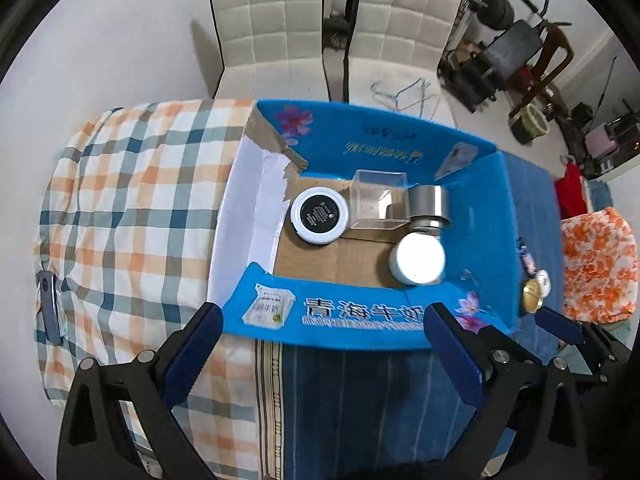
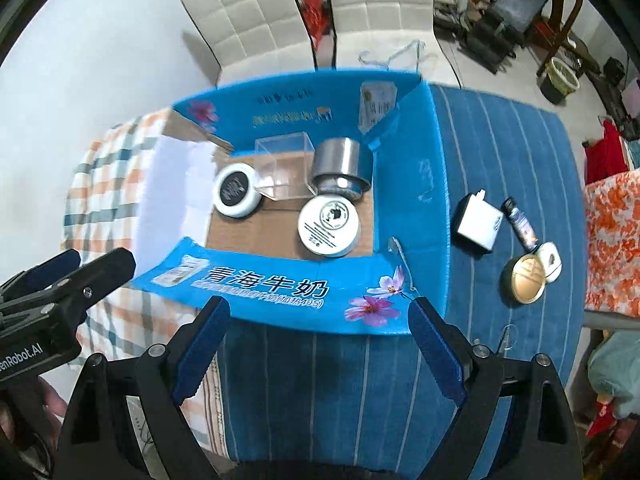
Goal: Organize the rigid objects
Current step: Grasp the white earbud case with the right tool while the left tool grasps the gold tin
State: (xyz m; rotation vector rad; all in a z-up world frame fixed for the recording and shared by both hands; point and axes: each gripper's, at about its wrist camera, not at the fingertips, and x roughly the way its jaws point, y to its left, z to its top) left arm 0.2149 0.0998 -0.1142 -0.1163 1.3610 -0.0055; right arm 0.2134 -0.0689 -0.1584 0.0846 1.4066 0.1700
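Observation:
An open blue cardboard box lies below both grippers. Inside it are a white jar with a black lid, a clear plastic cube, a metal tin and a white jar. Right of the box, on the blue towel, lie a white charger, a small dark tube, a gold round tin and a small white disc. My left gripper and my right gripper hang open above the box's near flap, both with nothing in them.
The box rests on a blue striped towel and a checked cloth. A phone lies on the checked cloth at the left. Two white chairs stand behind. Orange patterned fabric borders the right side.

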